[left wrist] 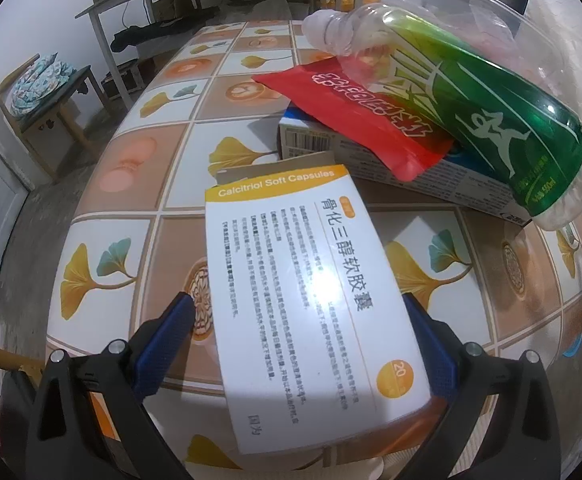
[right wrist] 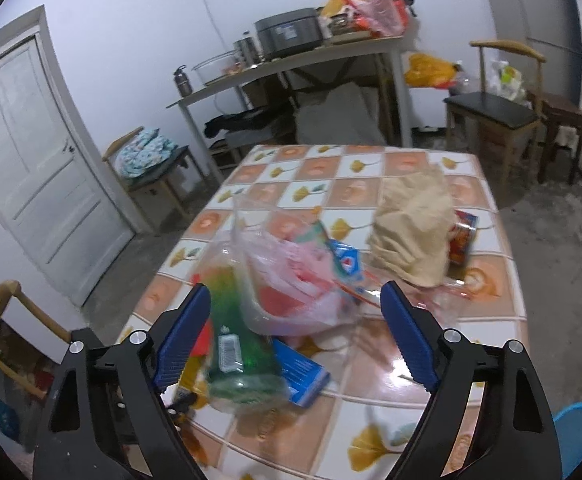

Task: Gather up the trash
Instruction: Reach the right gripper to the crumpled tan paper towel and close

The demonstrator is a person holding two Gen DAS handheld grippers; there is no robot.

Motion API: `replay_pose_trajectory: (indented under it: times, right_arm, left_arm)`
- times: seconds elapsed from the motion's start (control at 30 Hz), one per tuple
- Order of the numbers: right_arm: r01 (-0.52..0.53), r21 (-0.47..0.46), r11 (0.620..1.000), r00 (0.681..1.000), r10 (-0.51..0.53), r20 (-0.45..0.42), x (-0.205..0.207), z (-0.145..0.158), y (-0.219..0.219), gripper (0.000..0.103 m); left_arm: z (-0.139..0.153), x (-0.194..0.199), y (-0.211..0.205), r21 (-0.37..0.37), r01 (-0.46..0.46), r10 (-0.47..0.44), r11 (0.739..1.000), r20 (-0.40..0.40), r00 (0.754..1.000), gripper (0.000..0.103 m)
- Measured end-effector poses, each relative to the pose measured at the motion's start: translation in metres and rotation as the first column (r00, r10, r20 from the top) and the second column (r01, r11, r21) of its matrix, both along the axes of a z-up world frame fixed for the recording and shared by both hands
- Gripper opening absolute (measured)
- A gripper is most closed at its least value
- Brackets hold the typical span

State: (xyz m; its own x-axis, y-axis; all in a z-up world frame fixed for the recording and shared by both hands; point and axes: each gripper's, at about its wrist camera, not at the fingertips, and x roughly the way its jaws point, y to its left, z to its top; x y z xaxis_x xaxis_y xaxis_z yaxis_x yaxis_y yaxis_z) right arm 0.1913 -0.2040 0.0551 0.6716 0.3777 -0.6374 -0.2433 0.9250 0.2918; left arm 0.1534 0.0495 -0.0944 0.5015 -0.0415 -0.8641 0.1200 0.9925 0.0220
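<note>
Holding a white capsule box (left wrist: 315, 312) lifted clear of the table (left wrist: 131, 160) for collection: left gripper (left wrist: 303, 344); right gripper (right wrist: 295, 332), wide and empty above green bottle (right wrist: 239, 344).

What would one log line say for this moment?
left gripper: white-and-orange capsule box between jaws | right gripper: jaws open, empty, above green plastic bottle | tiled table: trash remains

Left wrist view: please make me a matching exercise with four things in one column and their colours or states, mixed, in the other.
Things:
1. medicine box
2. bottle
3. pouch
4. left gripper

Descriptions:
A. red, flat
B. green label, lying on its side, no cap
C. white with an orange band
D. blue pads either side of a box

Pairs: 1-C, 2-B, 3-A, 4-D
</note>
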Motion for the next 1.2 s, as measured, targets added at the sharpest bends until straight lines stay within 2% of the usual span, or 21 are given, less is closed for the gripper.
replay_pose_trajectory:
  times: [0.23,0.53,0.9,1.03,1.2]
  right_arm:
    - [-0.029,0.052,0.998,0.999,0.031,-0.036,-0.004,-0.001,0.009,0.077]
    - [0.035,0.002,0.999,0.999,-0.035,-0.023,-0.004,0.009,-0.011,0.076]
    - [0.108,-0.070,0.992,0.991,-0.113,-0.065,0.048,0.021,-0.049,0.076]
    - [0.086,-0.132,0.988,0.988,-0.102,-0.118,0.079,0.010,-0.051,0.077]
    - [0.023,-0.322,0.946,0.988,-0.071,-0.137,0.115,-0.018,-0.038,0.080]
  left_arm:
    - [-0.001,-0.001,0.000,-0.001,0.009,-0.009,1.000,0.010,1.000,0.099]
    - [0.000,-0.002,0.002,-0.002,0.020,-0.020,1.000,0.019,1.000,0.099]
    - [0.001,0.000,0.007,-0.007,0.025,-0.025,1.000,0.023,0.999,0.098]
    - [0.002,0.000,0.007,-0.012,0.021,-0.021,1.000,0.026,0.999,0.097]
    - [0.001,0.000,0.007,-0.005,0.022,-0.022,1.000,0.028,0.999,0.097]
